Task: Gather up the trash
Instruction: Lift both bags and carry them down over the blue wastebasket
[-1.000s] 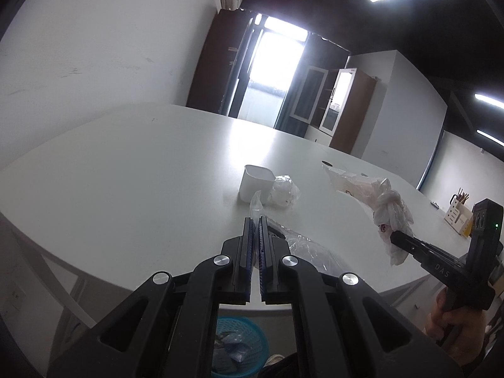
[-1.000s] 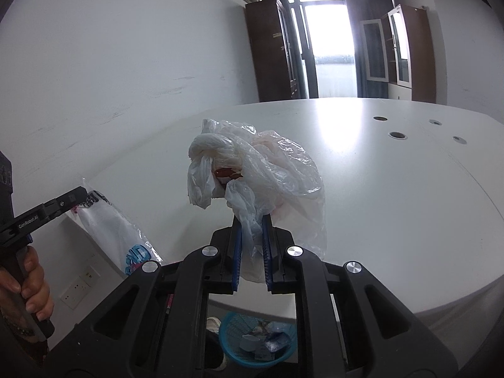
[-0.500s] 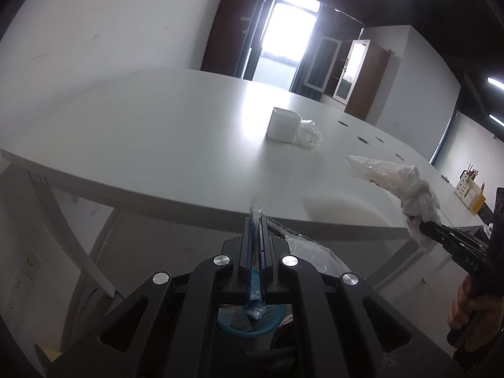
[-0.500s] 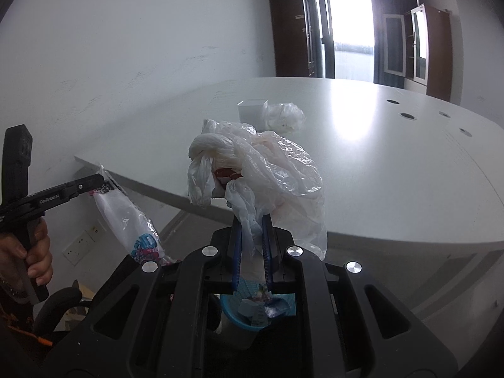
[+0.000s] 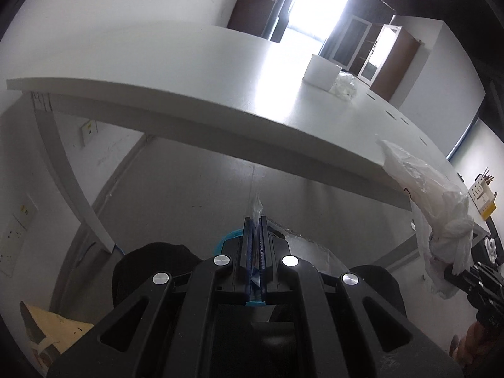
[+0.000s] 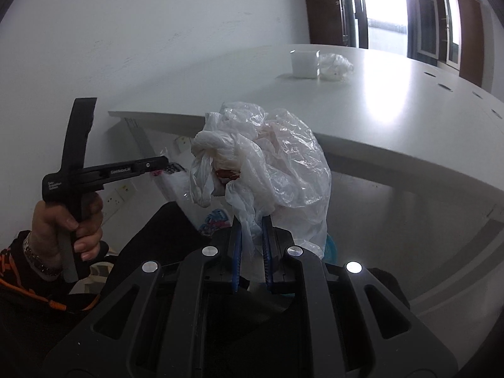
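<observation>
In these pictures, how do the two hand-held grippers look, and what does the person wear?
Both grippers, left gripper and right gripper, are matte black plastic with blue ribbed pads and round silver screw heads. The left one shows small white lettering on its side and a pistol-style handle. The person wears a dark sleeve with orange trim and a wrist bracelet.

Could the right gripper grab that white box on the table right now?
Probably not. The right gripper is already clamped on a knotted plastic bag, and it sits off the table's near edge, with the white box far across the top.
</observation>
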`<act>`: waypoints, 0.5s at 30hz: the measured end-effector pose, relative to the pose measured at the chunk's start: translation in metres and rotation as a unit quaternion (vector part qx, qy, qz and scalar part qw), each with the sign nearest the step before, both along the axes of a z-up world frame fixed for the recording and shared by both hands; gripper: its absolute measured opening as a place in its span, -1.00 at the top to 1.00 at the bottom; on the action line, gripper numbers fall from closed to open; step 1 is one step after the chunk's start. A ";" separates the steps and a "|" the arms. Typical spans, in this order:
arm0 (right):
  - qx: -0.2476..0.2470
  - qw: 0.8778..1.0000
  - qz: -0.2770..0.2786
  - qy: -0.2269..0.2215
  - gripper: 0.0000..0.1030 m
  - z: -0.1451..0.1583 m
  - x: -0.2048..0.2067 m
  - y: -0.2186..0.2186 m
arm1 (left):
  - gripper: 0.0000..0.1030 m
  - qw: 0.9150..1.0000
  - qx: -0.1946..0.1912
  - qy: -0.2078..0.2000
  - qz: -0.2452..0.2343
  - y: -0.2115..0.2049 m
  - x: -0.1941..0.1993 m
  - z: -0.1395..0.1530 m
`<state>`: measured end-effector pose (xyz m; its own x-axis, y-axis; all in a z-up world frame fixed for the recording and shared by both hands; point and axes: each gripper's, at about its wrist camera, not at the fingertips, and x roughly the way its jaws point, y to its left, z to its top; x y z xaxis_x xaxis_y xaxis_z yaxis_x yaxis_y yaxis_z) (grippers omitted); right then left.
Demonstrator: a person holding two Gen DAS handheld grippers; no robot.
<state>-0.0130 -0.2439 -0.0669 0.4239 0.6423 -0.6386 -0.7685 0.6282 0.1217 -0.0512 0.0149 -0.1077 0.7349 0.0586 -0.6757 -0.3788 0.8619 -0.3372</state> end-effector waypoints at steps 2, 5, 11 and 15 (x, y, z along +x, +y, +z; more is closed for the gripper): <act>-0.005 1.000 0.009 0.007 0.79 -0.007 -0.001 0.006 | 0.95 1.000 -0.007 0.009 0.003 0.004 0.002 -0.010; -0.013 1.000 0.014 0.016 0.79 -0.019 -0.002 0.014 | 0.95 1.000 -0.009 0.023 0.011 0.011 0.005 -0.022; -0.039 0.998 0.009 0.042 0.80 -0.049 0.014 0.024 | 0.95 0.998 -0.020 0.058 0.013 0.021 0.020 -0.052; -0.056 0.996 -0.003 0.063 0.80 -0.073 0.027 0.027 | 0.95 0.997 -0.014 0.074 0.012 0.024 0.034 -0.067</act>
<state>0.0143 -0.2165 -0.1399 0.3399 0.5609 -0.7549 -0.7473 0.6484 0.1452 -0.0169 0.0389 -0.1743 0.6260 0.0539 -0.7780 -0.4458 0.8432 -0.3003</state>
